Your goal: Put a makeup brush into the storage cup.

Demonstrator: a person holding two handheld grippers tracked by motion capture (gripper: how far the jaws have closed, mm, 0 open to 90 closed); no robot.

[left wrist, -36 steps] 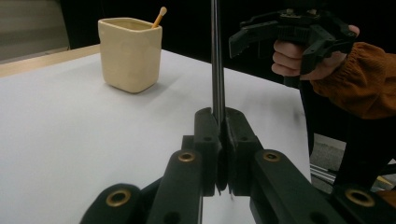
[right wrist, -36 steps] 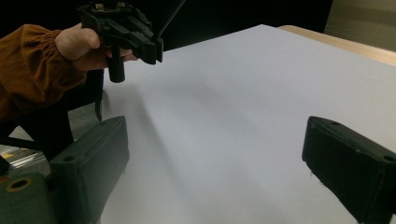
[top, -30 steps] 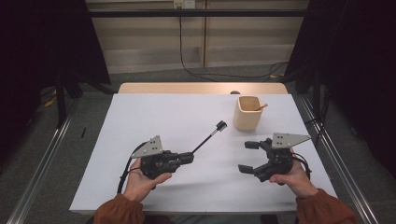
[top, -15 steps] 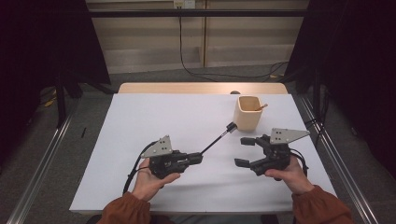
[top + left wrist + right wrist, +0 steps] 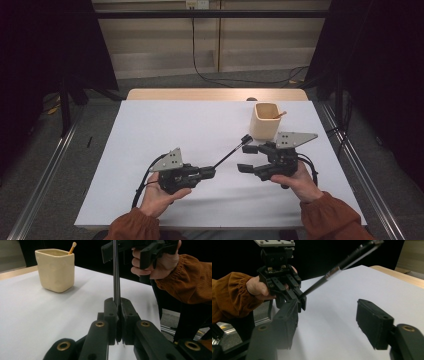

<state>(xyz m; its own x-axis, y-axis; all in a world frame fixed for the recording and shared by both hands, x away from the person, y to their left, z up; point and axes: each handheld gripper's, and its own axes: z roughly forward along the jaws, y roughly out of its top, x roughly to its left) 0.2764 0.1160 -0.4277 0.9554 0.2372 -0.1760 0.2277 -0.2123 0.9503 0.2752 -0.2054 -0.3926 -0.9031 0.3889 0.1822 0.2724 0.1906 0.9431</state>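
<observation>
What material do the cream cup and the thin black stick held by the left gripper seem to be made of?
The cup looks like glazed ceramic, or perhaps matte plastic: thick rounded walls, soft creamy sheen. The stick, clamped in the left hand-held gripper, seems to be a brush or pen handle of lacquered wood or plastic: smooth, glossy black, with a bright metal-looking band in the right gripper view.

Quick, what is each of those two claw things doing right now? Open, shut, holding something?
Left gripper: shut on the thin black brush, gripped at its handle end.
Right gripper: open, fingers spread apart, holding nothing.
</observation>
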